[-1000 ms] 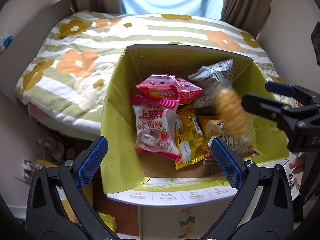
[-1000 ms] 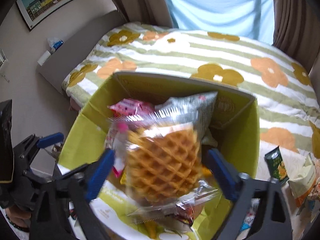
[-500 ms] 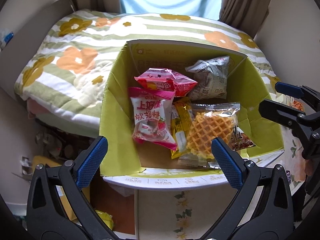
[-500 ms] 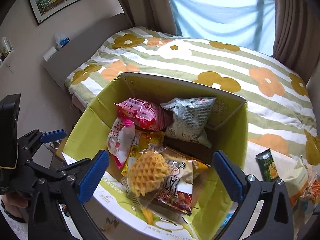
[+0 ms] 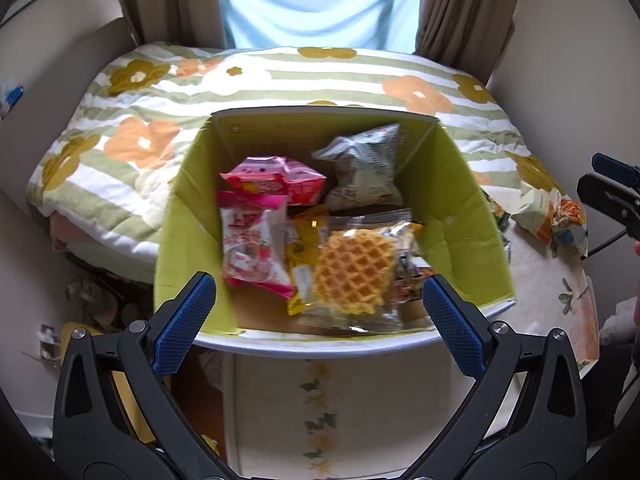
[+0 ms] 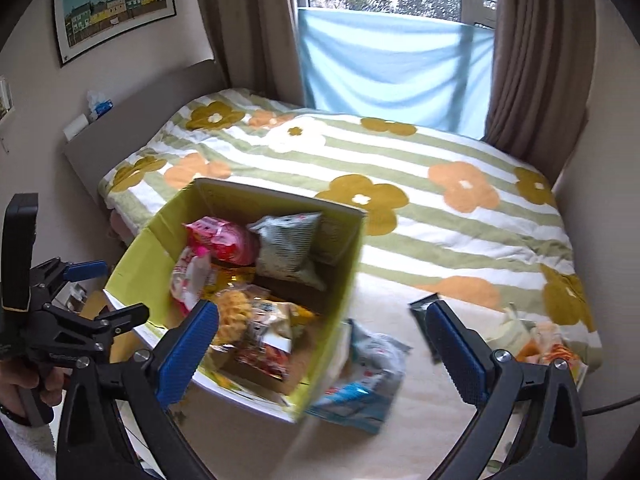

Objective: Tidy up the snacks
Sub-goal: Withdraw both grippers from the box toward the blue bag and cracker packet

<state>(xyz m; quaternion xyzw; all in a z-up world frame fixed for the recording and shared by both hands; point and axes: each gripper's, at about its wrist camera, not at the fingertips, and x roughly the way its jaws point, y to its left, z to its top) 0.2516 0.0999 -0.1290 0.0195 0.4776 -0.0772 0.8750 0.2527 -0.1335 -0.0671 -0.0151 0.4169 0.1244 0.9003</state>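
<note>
An open cardboard box [image 5: 460, 208] with green inner walls stands on the table and holds several snack packs. A clear-wrapped waffle [image 5: 354, 276] lies on top at the front, beside a pink candy bag [image 5: 252, 240], a second pink bag [image 5: 276, 180] and a grey bag [image 5: 364, 168]. My left gripper [image 5: 320, 320] is open and empty, hovering at the box's near rim. My right gripper [image 6: 322, 344] is open and empty, right of the box [image 6: 336, 292], over the table. A blue-white pack [image 6: 360, 380] lies by the box, and a dark green pack [image 6: 424, 316] is behind my right finger.
A bed with a floral striped quilt [image 6: 400, 168] lies behind the table. More snack packs [image 6: 548, 344] sit at the table's right edge; they also show in the left wrist view [image 5: 556, 216]. Curtains and a window are behind. The floor at the left holds clutter [image 5: 92, 300].
The waffle pack dropped from my right gripper into the box and settled on top. My right gripper has pulled back up and to the right, away from the box. My left gripper backed off slightly.
</note>
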